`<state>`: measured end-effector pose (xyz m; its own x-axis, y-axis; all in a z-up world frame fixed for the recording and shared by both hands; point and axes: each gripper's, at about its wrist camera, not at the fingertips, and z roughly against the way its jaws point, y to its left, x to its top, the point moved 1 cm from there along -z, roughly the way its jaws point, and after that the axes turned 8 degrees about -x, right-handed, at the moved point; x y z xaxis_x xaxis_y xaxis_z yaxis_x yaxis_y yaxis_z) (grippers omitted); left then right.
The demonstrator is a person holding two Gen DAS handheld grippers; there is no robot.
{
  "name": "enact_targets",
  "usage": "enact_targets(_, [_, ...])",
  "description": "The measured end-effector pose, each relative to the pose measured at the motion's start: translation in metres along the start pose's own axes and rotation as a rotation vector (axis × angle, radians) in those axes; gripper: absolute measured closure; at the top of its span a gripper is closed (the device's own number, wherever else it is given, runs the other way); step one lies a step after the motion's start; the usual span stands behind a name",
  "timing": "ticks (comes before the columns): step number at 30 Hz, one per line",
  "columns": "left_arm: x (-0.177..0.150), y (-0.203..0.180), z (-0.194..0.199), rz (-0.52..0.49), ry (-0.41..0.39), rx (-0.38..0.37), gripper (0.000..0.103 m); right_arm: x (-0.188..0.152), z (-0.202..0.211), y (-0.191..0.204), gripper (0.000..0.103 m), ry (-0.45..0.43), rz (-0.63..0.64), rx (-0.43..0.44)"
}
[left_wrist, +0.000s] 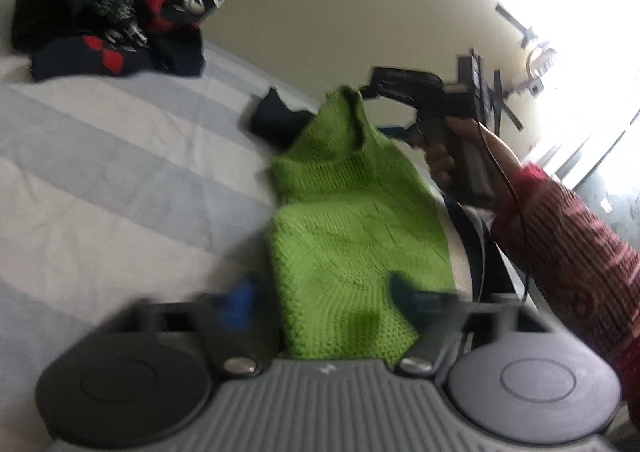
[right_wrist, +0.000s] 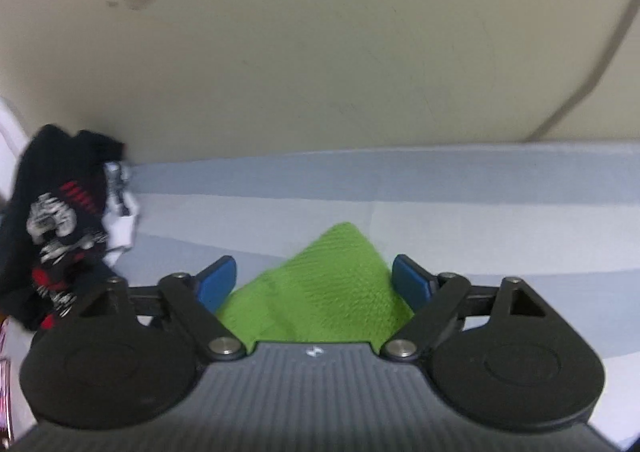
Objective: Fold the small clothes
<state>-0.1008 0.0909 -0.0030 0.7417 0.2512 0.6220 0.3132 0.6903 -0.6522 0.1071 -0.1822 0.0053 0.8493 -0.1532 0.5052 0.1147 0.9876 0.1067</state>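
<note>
Lying half-folded, the green knit (left_wrist: pixel 352 236) is being held by the left gripper (left_wrist: pixel 324 304), jaws clamped on it, while the right gripper (right_wrist: pixel 314 284), jaws apart, is hovering around its corner and the dark pile (left_wrist: pixel 116 0) at ten o'clock is waiting unfolded.

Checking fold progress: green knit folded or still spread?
Partly folded. The green knit shows a crease across its middle on the striped sheet; its far corner lies between the right gripper's open jaws.

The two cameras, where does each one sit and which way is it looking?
Left wrist: sits on the left claw, looks along the striped bed over the green knit toward the right claw; a hand and red sleeve show.
Right wrist: sits on the right claw, looks down at the knit's corner and the wall.
Both see the knit and the dark clothes pile.
</note>
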Motion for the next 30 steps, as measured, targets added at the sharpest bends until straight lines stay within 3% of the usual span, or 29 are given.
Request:
enact_targets(1, [0.0,0.002,-0.004,0.009,0.021,-0.001,0.09,-0.002,0.0,0.002,0.056,0.004,0.024,0.013])
enact_targets(2, [0.0,0.004,-0.005,0.009,0.017,0.003,0.091,-0.001,0.005,0.005,0.093,-0.008,0.051,0.01])
enact_targets(5, [0.01,0.001,0.005,-0.021,-0.011,-0.027,0.094,-0.002,0.059,0.005,0.093,-0.184,0.089,0.042])
enact_targets(9, [0.039,-0.022,0.03,-0.121,-0.111,-0.032,0.094,0.0,0.163,-0.01,0.093,-0.358,0.032,0.145])
enact_targets(16, [0.1,-0.097,0.102,-0.347,-0.426,0.042,0.098,-0.029,0.366,-0.035,0.093,-0.795,0.037,0.153])
enact_targets(18, [0.121,-0.123,0.124,-0.389,-0.513,0.037,0.098,-0.04,0.41,-0.043,0.093,-0.88,0.012,0.159])
enact_targets(24, [0.15,-0.208,0.181,-0.544,-0.741,0.035,0.098,-0.082,0.51,-0.035,0.093,-1.095,0.05,0.159])
enact_targets(26, [0.154,-0.231,0.193,-0.583,-0.794,0.027,0.098,-0.089,0.516,-0.017,0.093,-1.149,0.063,0.166])
enact_targets(30, [0.157,-0.272,0.211,-0.648,-0.861,0.011,0.098,-0.09,0.546,-0.028,0.093,-1.198,0.074,0.185])
